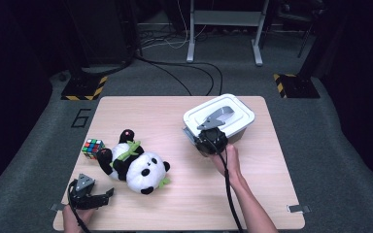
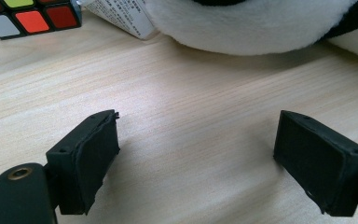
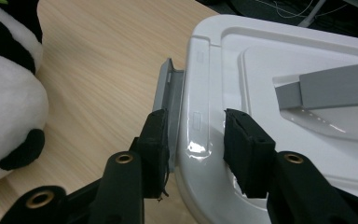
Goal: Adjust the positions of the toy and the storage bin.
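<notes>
White rectangular plastic storage box [image 1: 233, 127] with a white snap-on lid [image 3: 279, 70] closed on top, standing upright and turned at an angle. A grey clip latch [image 3: 168, 100] hangs on its near short end. It lies well apart from the black-and-white plush panda [image 1: 136, 165], beyond and beside it.

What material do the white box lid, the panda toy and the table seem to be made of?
White box lid: probably hard plastic, smooth and glossy; light glints on its moulded edge. Panda toy: soft plush fabric, a fuzzy matt pile. Table: pale wood or wood-look laminate, matt, with fine straight grain lines; I cannot tell which.
</notes>
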{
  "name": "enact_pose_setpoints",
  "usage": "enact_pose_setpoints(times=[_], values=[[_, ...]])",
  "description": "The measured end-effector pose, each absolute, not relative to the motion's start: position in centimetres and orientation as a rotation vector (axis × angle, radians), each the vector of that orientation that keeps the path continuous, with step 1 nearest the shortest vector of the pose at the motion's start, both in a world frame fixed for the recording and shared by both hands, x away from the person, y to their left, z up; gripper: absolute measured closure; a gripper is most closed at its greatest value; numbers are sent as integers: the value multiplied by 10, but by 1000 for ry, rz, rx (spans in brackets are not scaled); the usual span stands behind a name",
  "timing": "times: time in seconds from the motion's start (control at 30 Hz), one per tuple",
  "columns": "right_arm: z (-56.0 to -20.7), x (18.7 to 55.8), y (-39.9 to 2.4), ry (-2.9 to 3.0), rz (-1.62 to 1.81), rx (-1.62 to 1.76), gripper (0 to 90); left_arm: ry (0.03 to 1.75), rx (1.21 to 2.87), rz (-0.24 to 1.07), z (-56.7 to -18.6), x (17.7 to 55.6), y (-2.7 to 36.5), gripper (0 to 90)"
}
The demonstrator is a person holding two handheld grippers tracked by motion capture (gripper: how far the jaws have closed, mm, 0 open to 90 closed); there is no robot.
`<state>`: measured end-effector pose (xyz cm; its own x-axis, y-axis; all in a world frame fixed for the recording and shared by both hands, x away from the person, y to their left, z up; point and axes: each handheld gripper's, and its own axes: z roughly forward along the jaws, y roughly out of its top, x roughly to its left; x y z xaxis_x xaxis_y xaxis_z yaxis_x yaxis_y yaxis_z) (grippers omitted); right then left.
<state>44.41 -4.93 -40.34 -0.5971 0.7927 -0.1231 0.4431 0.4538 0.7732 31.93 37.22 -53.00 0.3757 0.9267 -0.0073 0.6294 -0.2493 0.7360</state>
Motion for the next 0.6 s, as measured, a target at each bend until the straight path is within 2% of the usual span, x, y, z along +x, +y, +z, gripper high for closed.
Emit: enact_pose_setpoints(times=[0.27, 0.37, 0.47, 0.6], values=[[-401, 458, -35, 2242, 1024, 1091, 610, 1336, 1960, 584, -531, 320, 371, 138], [-401, 458, -40, 2225, 1067, 1104, 559, 1336, 1963, 585, -531, 320, 372, 138], [-396, 453, -57, 2169, 1108, 1112, 530, 1336, 1963, 585, -531, 320, 372, 138], [-386, 449, -96, 2099, 1084, 1150, 533, 1336, 1963, 585, -531, 320, 372, 138]])
